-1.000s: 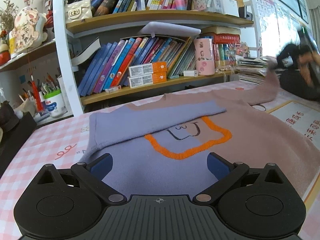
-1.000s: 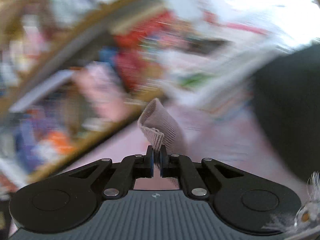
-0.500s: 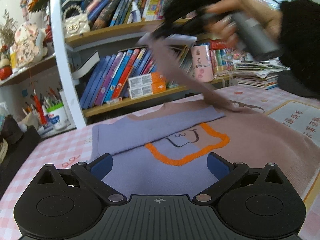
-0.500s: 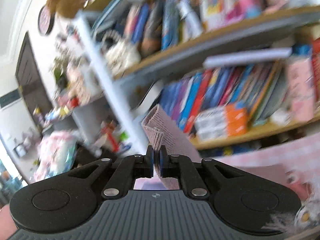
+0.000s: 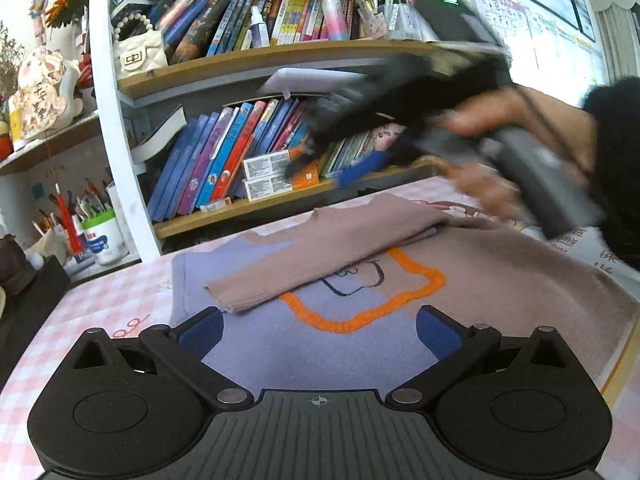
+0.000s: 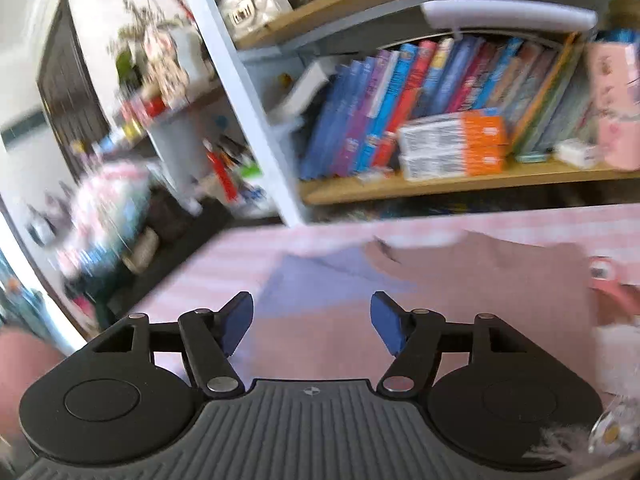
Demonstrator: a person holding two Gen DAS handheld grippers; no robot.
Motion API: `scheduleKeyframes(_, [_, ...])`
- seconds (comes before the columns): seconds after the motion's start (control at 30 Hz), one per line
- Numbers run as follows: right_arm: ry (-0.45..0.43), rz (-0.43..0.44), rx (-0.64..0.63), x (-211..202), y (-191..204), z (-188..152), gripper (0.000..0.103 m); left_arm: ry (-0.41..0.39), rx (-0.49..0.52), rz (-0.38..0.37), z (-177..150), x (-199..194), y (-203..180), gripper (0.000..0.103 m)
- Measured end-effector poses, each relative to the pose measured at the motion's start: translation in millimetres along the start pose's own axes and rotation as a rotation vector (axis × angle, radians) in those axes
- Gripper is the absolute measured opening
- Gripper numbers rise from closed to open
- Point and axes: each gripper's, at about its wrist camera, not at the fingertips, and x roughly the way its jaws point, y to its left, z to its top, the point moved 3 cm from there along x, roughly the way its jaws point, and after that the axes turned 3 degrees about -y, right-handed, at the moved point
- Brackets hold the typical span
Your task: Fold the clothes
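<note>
A lavender and taupe sweater (image 5: 328,344) with an orange outline patch lies flat on the pink checked table. Its taupe sleeve (image 5: 320,256) now rests folded across the chest, over the lavender sleeve. My left gripper (image 5: 318,328) hovers open above the sweater's lower front with nothing between its blue pads. My right gripper (image 6: 312,326) is open and empty above the sweater (image 6: 460,300); in the left wrist view it appears blurred at the upper right (image 5: 320,168), held by a person's hand (image 5: 500,140) in a black sleeve.
A bookshelf (image 5: 280,200) packed with books stands right behind the table. A pen cup (image 5: 100,232) and a dark box (image 5: 28,300) sit at the left. Printed sheets (image 5: 576,248) lie under the sweater's right side.
My right gripper carried the taupe sleeve up and leftward over the sweater, laid it across the chest and opened, letting it go. The left gripper stayed open in place.
</note>
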Motion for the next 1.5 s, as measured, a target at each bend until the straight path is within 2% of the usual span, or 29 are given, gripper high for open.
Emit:
scheduleKeyframes(0.1, [0.011, -0.11, -0.097, -26.4, -9.5, -26.1, 0.063, -0.002, 0.009, 0.016, -0.2, -1.0, -1.3, 0.103])
scheduleKeyframes(0.3, [0.014, -0.194, -0.248, -71.0, -10.7, -77.9, 0.068, 0.004, 0.0, 0.075, -0.1, -1.1, 2.0, 0.103])
scheduleKeyframes(0.43, [0.007, -0.242, -0.323, -88.6, -9.8, -97.7, 0.072, 0.03, 0.01, 0.113, 0.3, 2.1, 2.8, 0.103])
scheduleKeyframes(0.73, [0.013, -0.276, -0.316, -93.2, -20.0, -113.5, 0.078, 0.085, 0.088, 0.152, -0.9, 10.2, -8.0, 0.103])
scheduleKeyframes(0.87, [0.031, -0.265, -0.307, -91.6, -22.3, -115.8, 0.088, 0.121, 0.1, 0.148, -1.6, 15.8, -9.7, 0.103])
scheduleKeyframes(0.93, [0.052, -0.275, -0.308, -88.6, -22.2, -116.9, 0.088, 0.137, 0.112, 0.157, -2.4, 18.6, -11.0, 0.103])
scheduleKeyframes(1.13, [0.06, -0.312, -0.398, -84.5, -8.9, -121.9, 0.093, 0.169, 0.162, 0.165, -4.4, 23.3, -18.5, 0.103])
scheduleKeyframes(1.3, [0.097, -0.319, -0.433, -77.4, -6.2, -124.4, 0.098, 0.187, 0.156, 0.159, -5.6, 25.4, -16.7, 0.103])
scheduleKeyframes(1.5, [0.112, -0.312, -0.394, -75.9, -12.1, -123.0, 0.103, 0.193, 0.148, 0.149, -5.6, 26.6, -15.3, 0.103])
